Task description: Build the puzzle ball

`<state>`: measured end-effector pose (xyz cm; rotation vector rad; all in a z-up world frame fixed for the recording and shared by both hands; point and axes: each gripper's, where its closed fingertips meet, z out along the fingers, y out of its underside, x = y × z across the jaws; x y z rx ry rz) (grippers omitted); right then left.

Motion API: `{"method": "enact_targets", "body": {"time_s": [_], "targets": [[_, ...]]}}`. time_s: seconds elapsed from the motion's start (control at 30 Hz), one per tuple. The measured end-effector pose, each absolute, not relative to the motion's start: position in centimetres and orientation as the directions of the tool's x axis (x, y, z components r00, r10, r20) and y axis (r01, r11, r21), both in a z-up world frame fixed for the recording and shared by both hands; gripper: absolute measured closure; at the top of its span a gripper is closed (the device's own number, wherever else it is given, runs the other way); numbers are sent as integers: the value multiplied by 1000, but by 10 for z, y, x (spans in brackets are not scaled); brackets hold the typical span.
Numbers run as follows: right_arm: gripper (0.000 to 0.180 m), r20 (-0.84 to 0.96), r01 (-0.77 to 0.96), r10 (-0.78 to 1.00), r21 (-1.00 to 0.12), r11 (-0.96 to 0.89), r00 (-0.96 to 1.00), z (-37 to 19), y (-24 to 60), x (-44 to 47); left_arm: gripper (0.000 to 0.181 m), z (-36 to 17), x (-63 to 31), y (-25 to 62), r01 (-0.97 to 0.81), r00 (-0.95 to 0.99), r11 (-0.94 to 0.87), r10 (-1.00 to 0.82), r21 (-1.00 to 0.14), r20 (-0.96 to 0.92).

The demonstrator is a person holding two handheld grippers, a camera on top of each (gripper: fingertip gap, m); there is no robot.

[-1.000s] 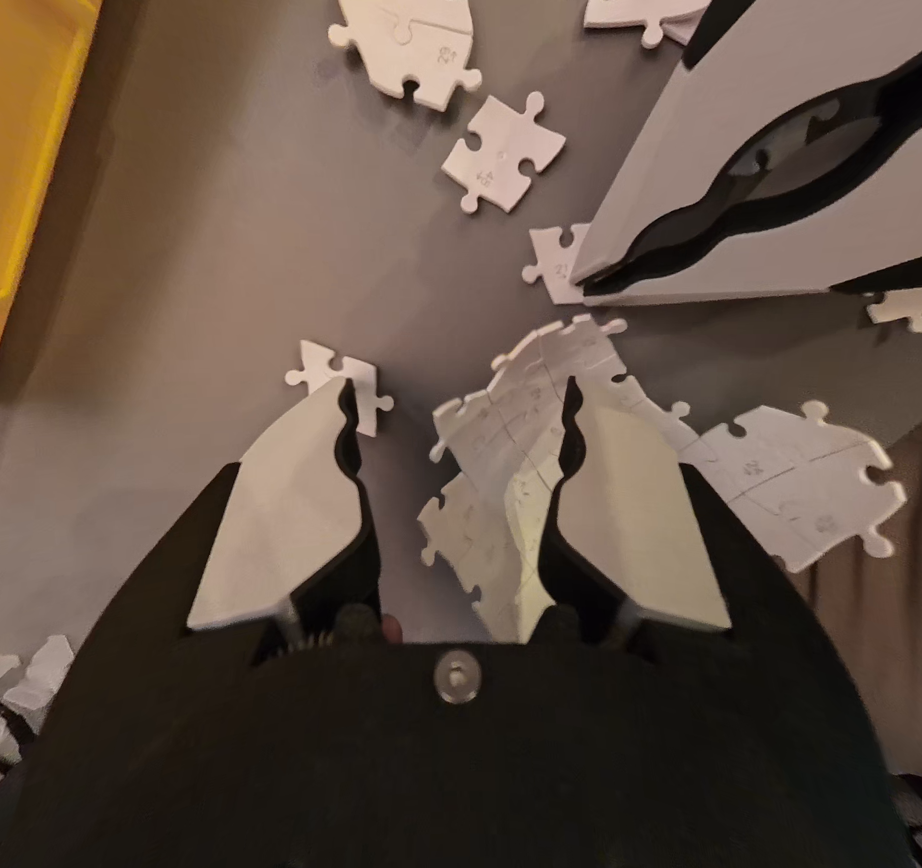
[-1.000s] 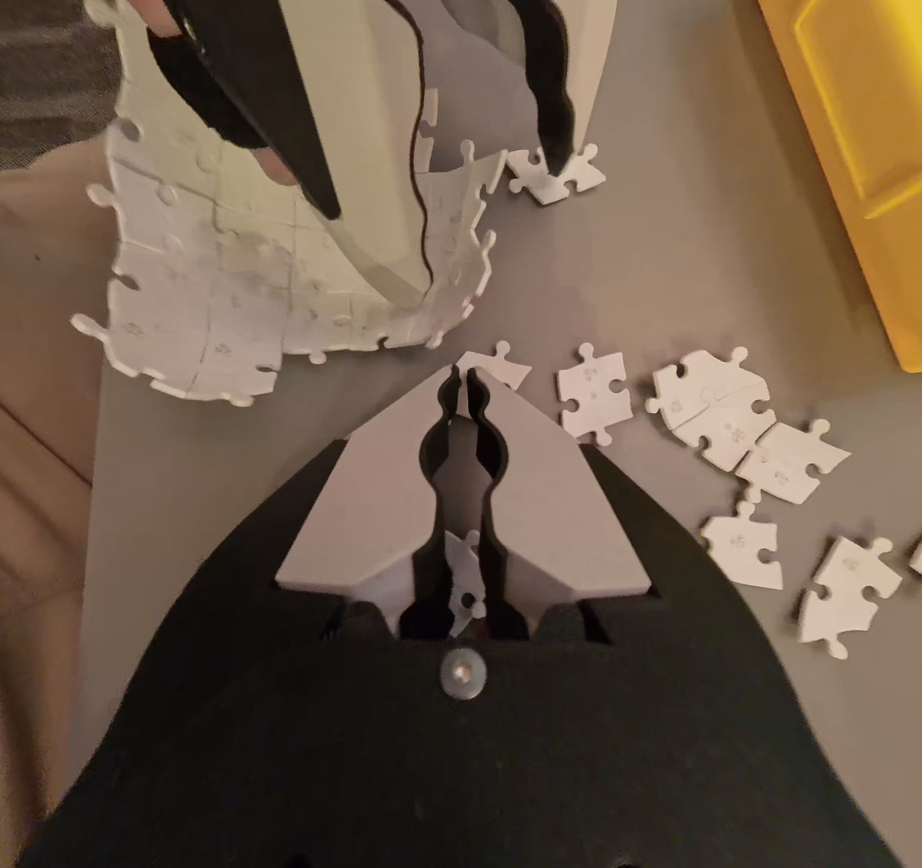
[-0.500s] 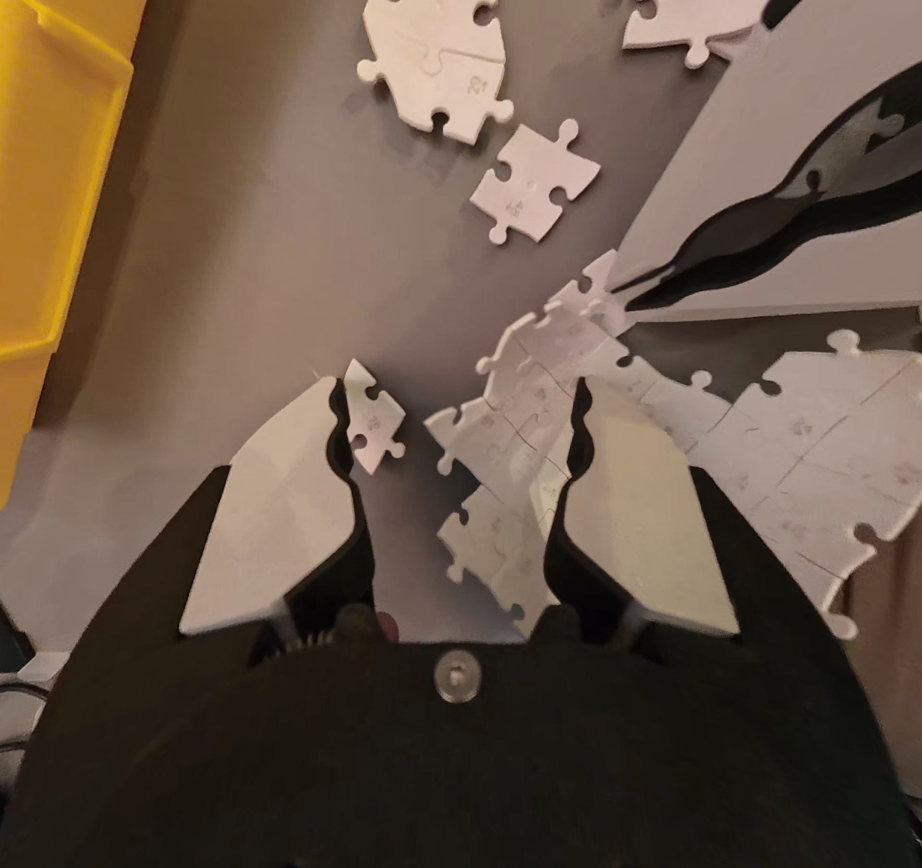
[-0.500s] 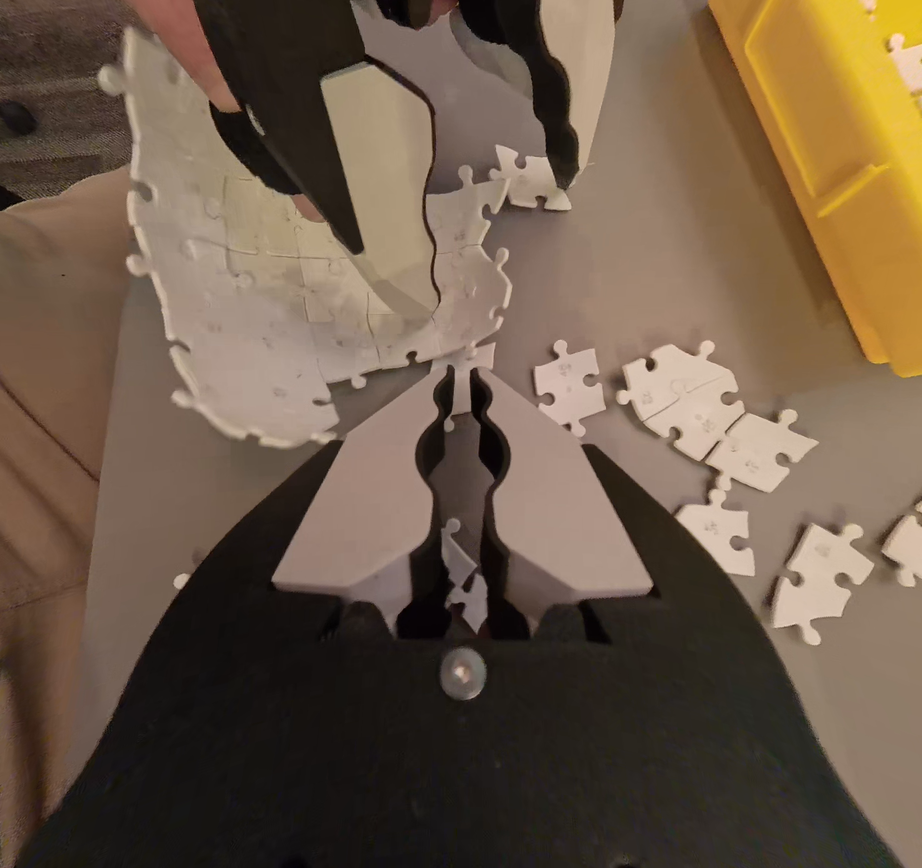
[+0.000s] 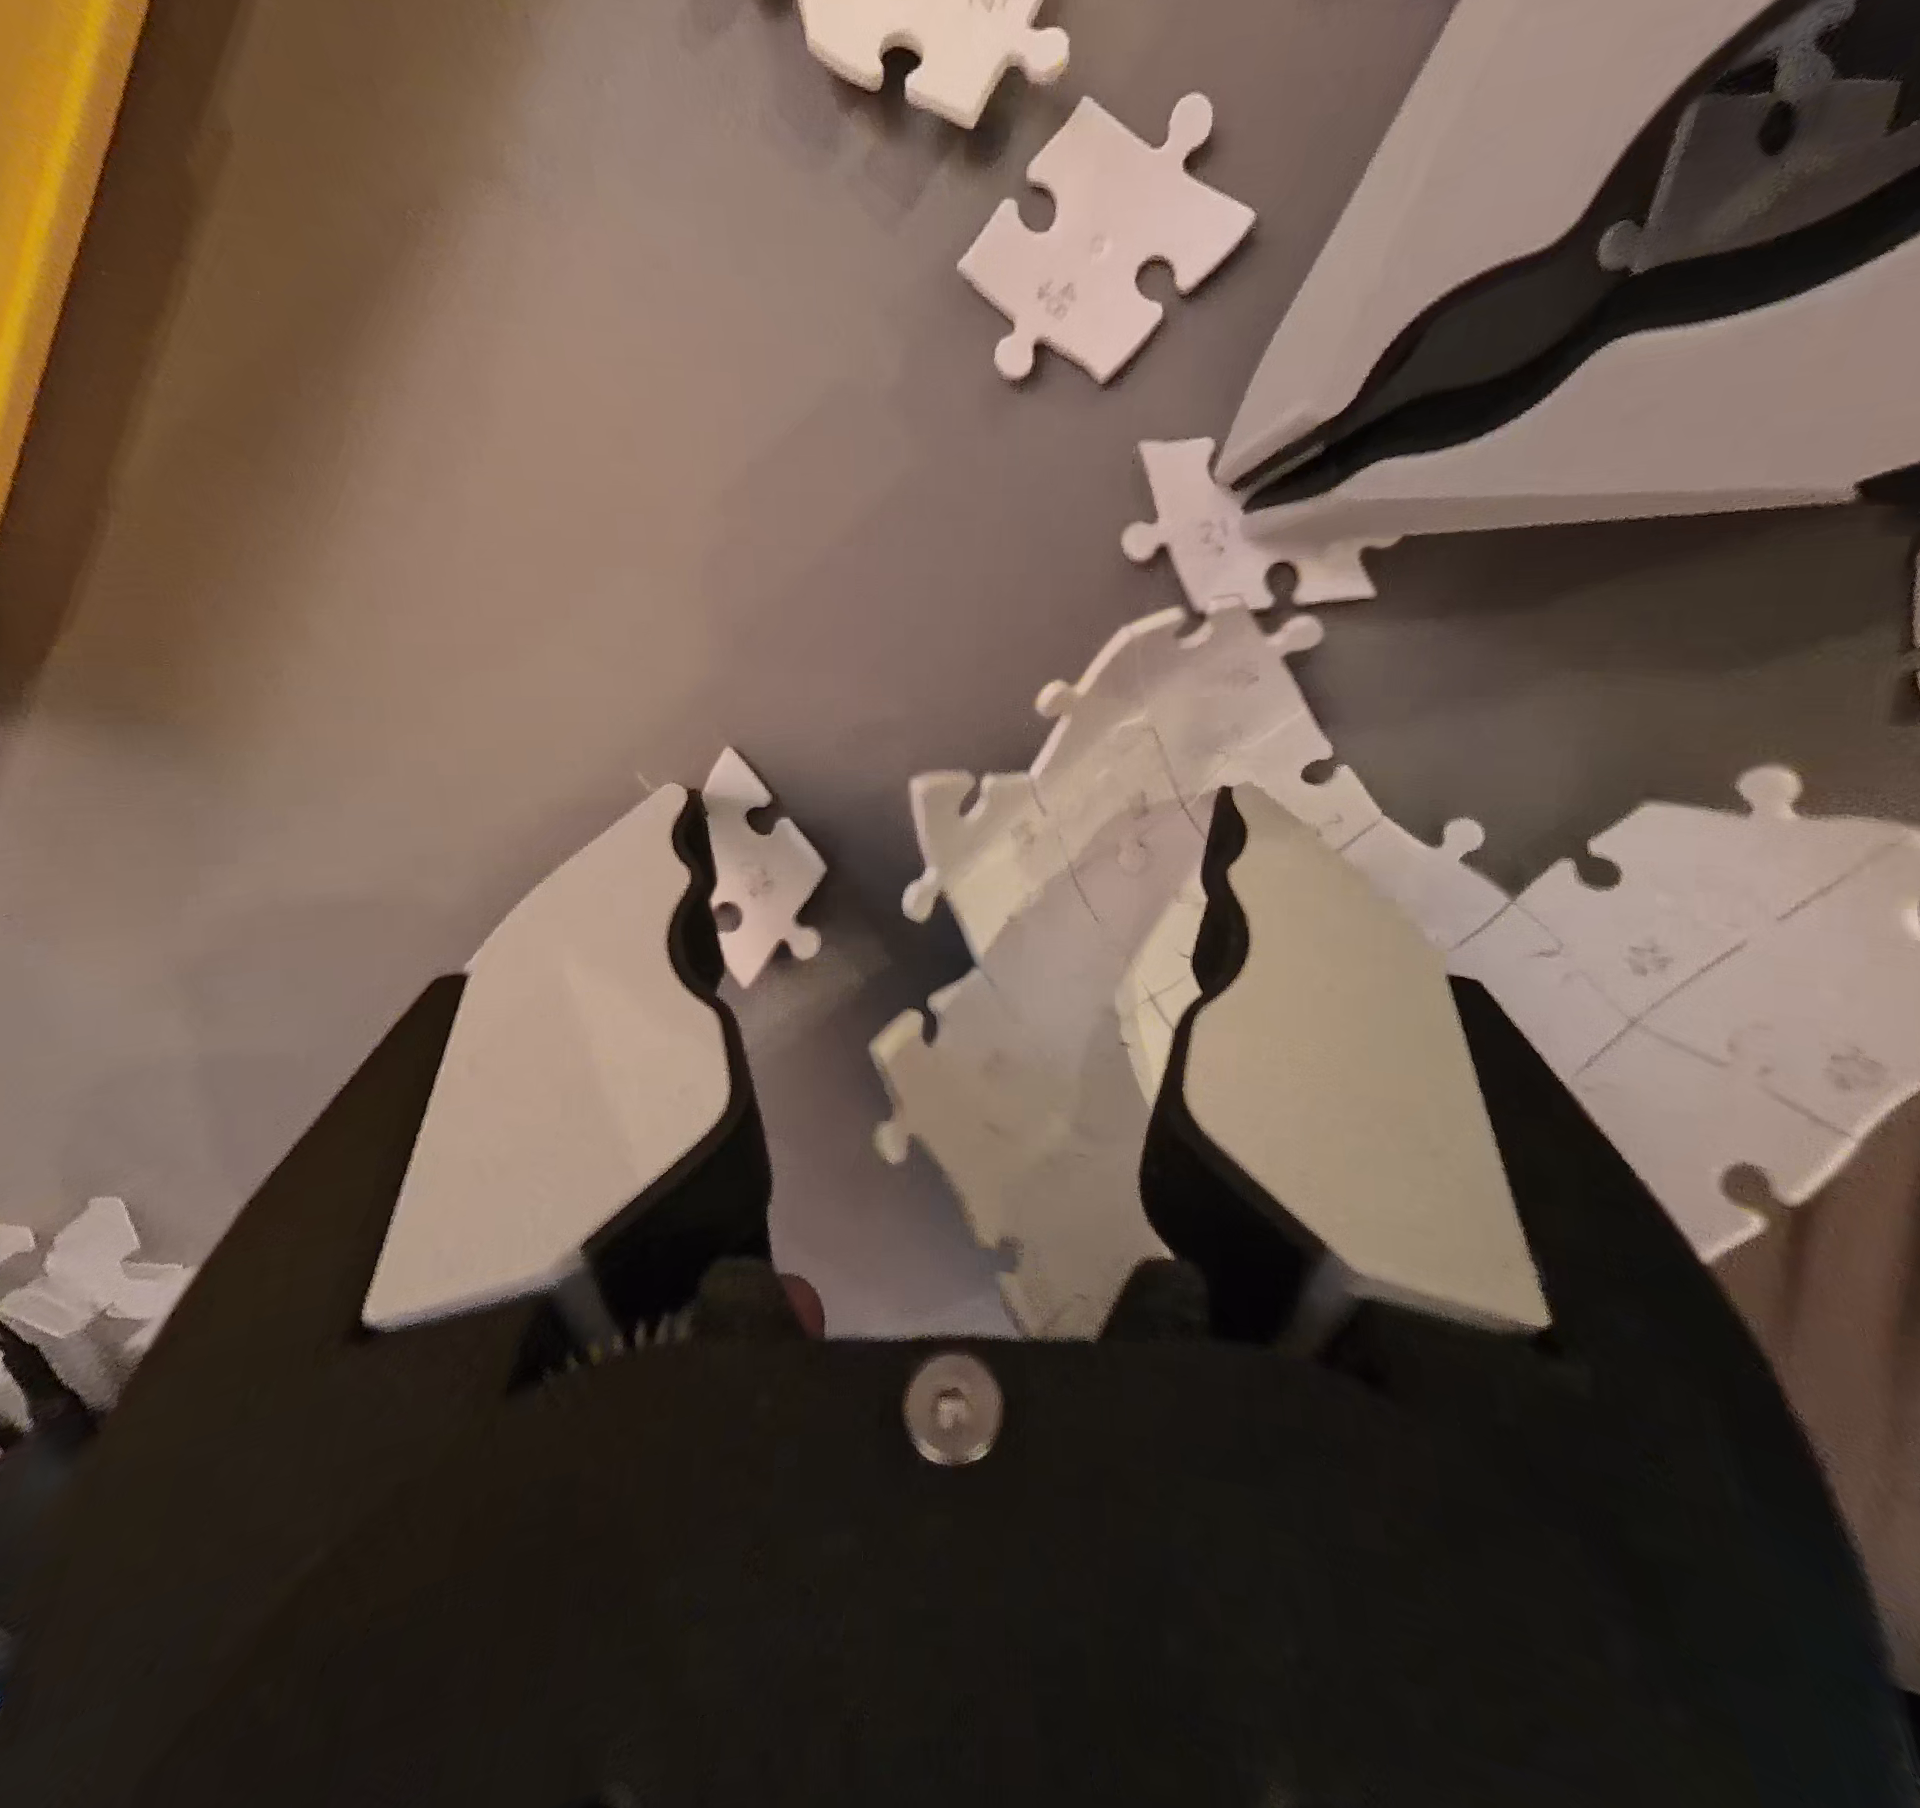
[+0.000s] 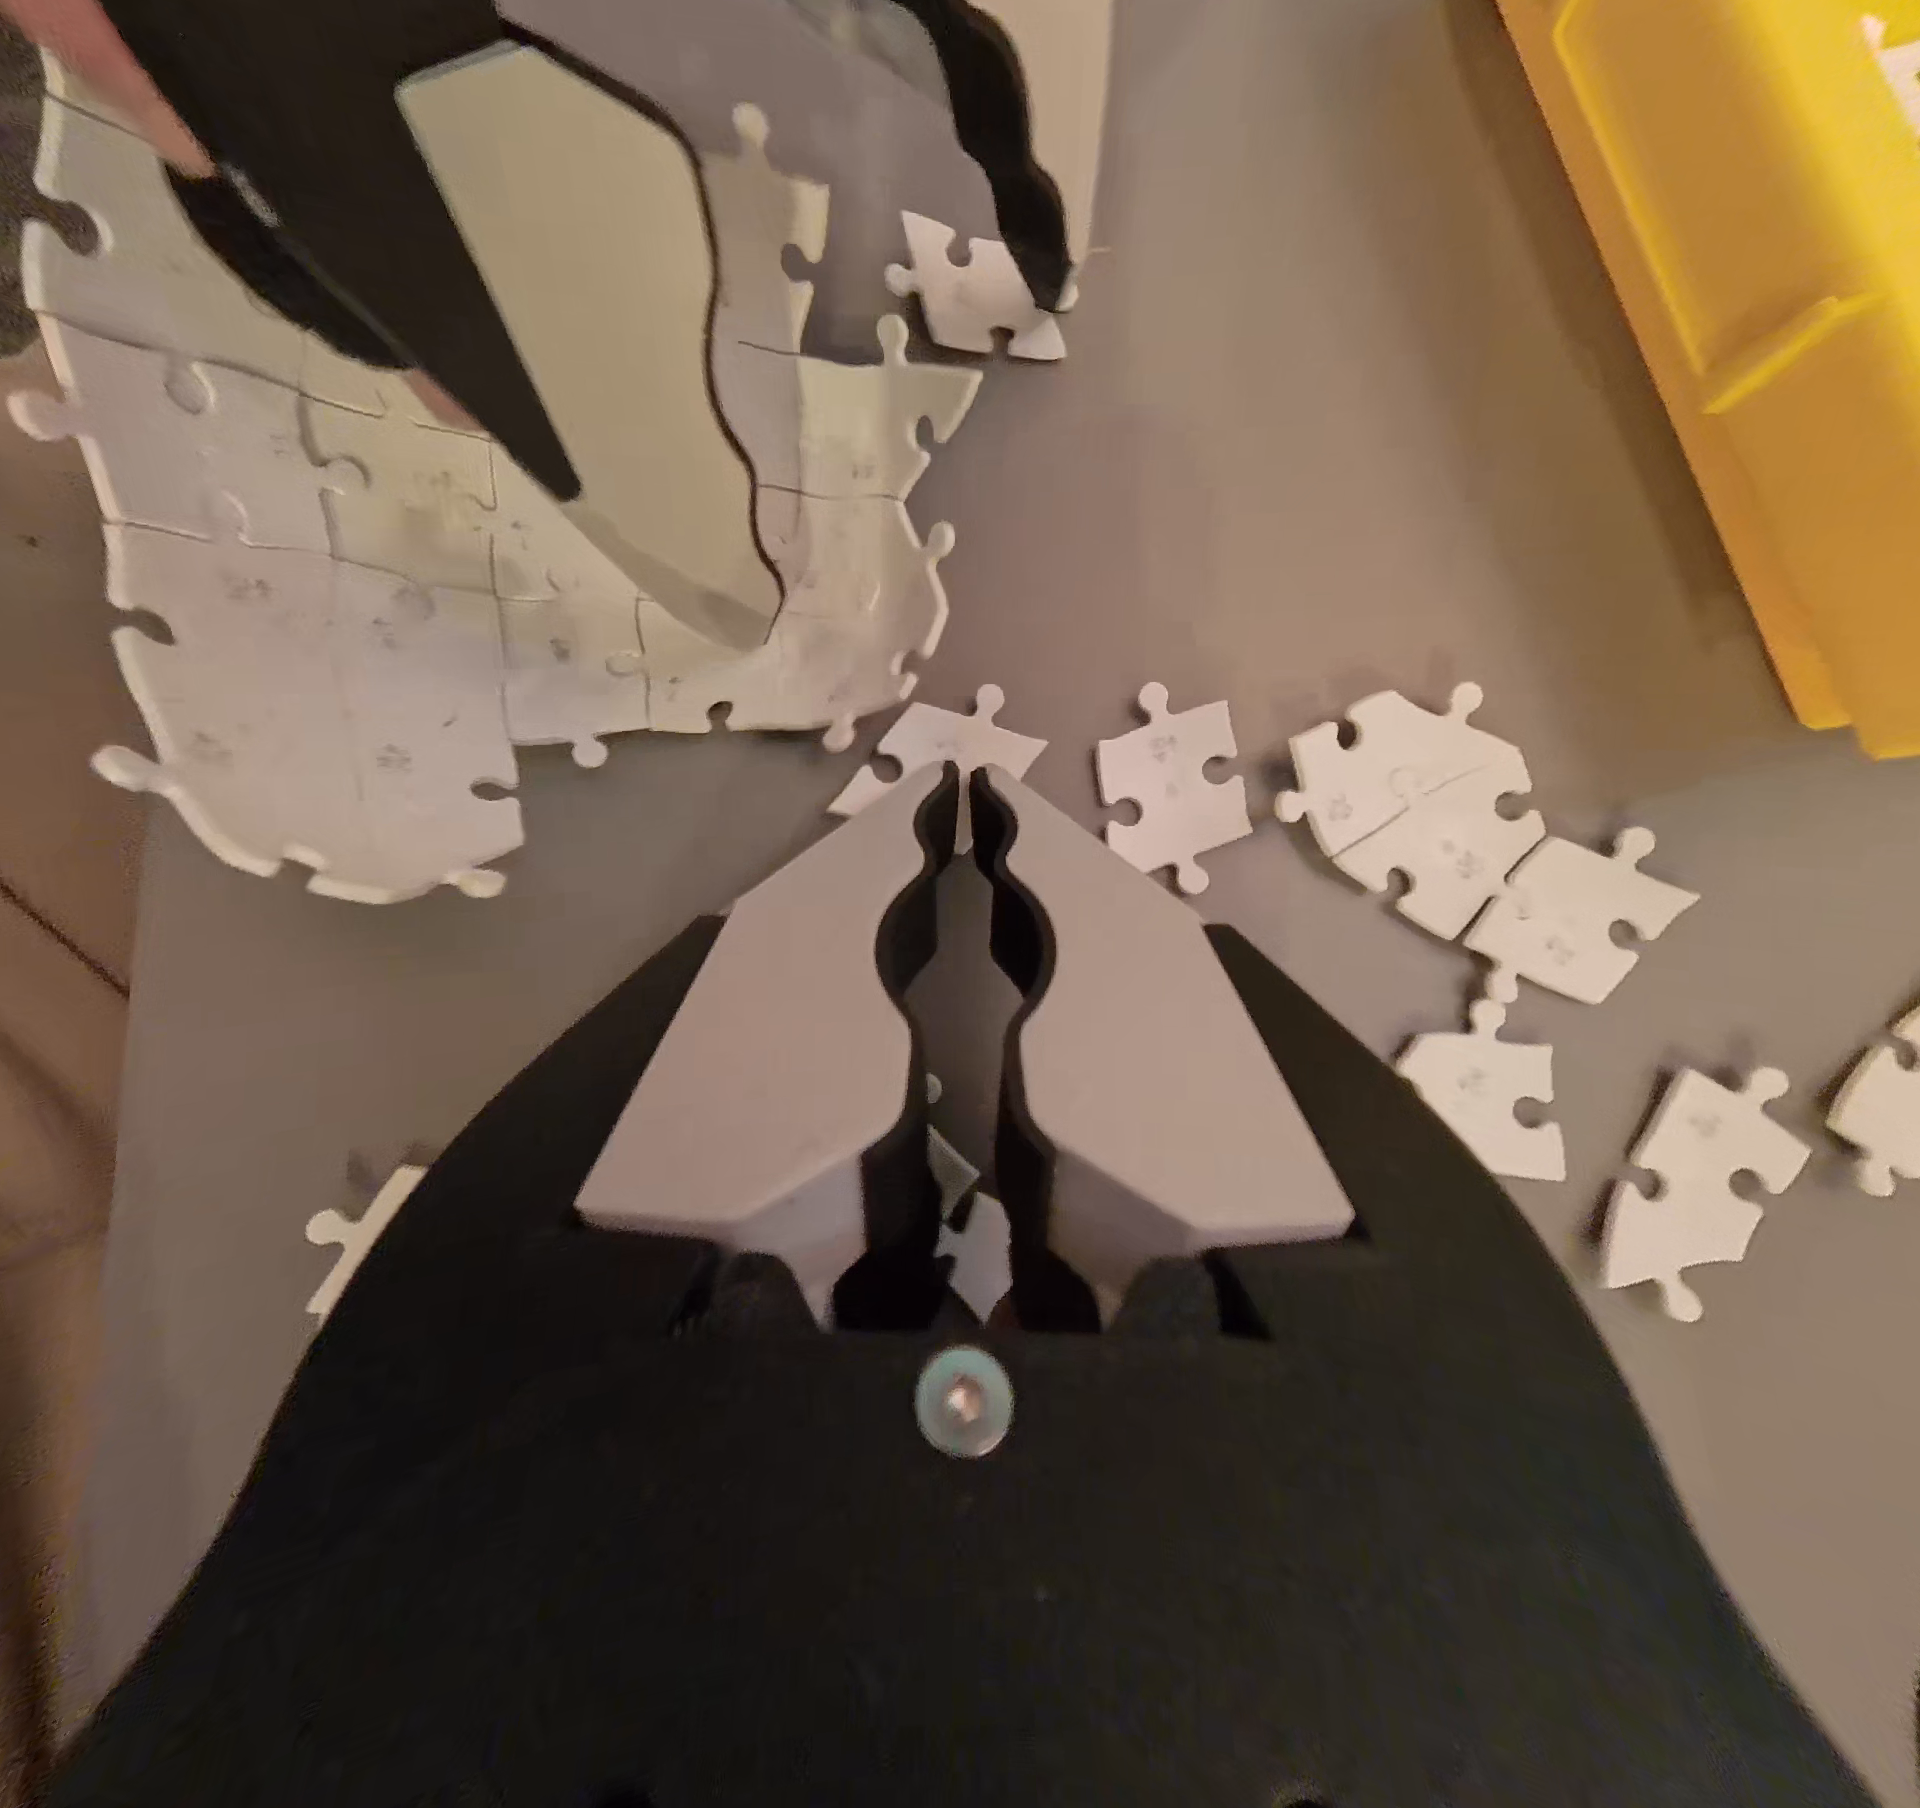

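A partly built white puzzle shell (image 5: 1143,719) rests curved on the grey table; it also shows in the right wrist view (image 6: 364,636). My left gripper (image 5: 956,802) is open, with its right finger inside the shell and its left finger beside a loose piece (image 5: 764,875). It appears at the top of the right wrist view (image 6: 909,454). My right gripper (image 6: 961,776) is shut on a single white puzzle piece (image 6: 956,735). In the left wrist view its tips (image 5: 1236,496) hold that piece (image 5: 1216,543) against the shell's far edge.
A yellow bin (image 6: 1714,304) stands at the right; it also shows in the left wrist view (image 5: 62,200). Several loose and joined white pieces (image 6: 1413,802) lie right of my right gripper, one (image 5: 1112,241) beyond the shell. The table edge (image 6: 125,927) runs along the left. Left tips to right tips: about 6 centimeters.
My right gripper has brought its piece up to the shell's far edge. The left gripper stays open around the shell wall, and the shell has turned slightly.
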<state>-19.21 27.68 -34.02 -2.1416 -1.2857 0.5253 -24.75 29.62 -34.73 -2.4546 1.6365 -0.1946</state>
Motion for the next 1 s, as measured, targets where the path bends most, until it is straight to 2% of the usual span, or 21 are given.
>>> {"method": "enact_targets", "body": {"time_s": [0.43, 0.67, 0.77, 1.0], "targets": [[177, -67, 645, 879, -655, -395, 472, -340, 262, -196, 92, -348, -251, 291, -853, 486, -474, -874, -219, 2], [179, -12, 639, 920, -716, -282, 393, -321, 262, -203, 93, -348, -251, 290, -849, 498, -488, -867, -202, 2], [180, 31, 682, 934, -692, -236, 355, -327, 264, -204, 93, -348, -252, 290, -847, 504, -495, -863, -195, 3], [180, 6, 681, 943, -693, -236, 333, -332, 264, -205, 93, -348, -254, 289, -845, 512, -504, -859, -180, 4]]}}
